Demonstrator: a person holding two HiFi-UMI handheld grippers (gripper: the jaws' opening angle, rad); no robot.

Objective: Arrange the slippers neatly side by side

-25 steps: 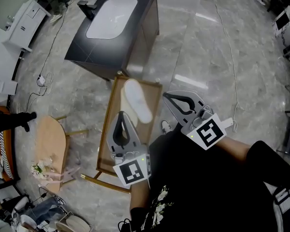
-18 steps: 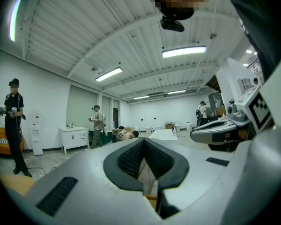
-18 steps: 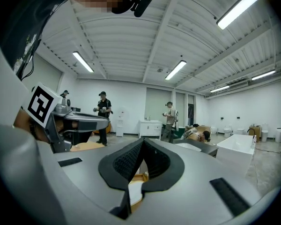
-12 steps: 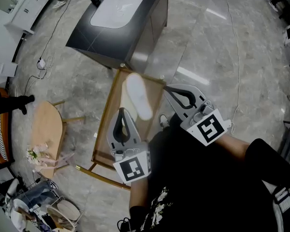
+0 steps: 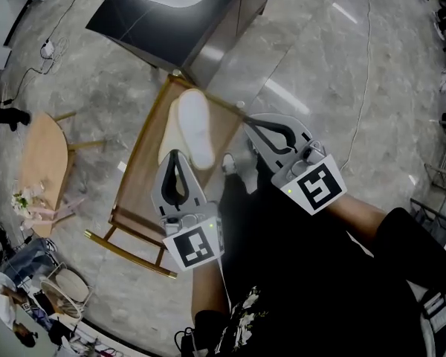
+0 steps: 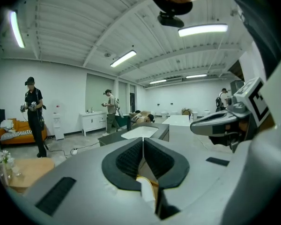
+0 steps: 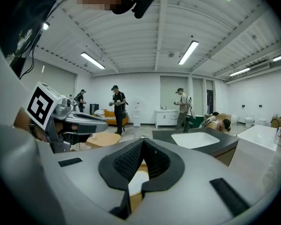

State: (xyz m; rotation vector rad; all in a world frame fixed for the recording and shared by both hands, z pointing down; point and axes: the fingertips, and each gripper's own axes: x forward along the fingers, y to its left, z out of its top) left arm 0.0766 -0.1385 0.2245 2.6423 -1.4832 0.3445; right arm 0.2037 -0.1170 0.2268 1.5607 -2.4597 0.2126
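Jaws of the left gripper (image 5: 175, 157) and of the right gripper (image 5: 247, 123) are pressed together, and each gripper's own view shows that nothing is caught between them. Both grippers point forward over a low wooden table (image 5: 145, 195) that stands on a grey marble floor (image 5: 320, 65). A white slipper (image 5: 198, 129) lies on the far half of this table, with its long side going along the table. A cream strip shows along its left edge; I cannot tell if this is the second slipper lying partly under it or a part of the same one. In the head view the tip of the left gripper is just beside the near end of the slipper, but whether it touches I cannot tell. The right gripper is over the right rim of the table, to the right of the slipper and apart from it. Through the gap under each closed pair of pads, a piece of pale slipper and brown wood is visible. Beyond the table stands a dark cabinet (image 5: 223, 21) with a white top panel. A round wooden side table (image 5: 41, 151) stands well apart at the left.
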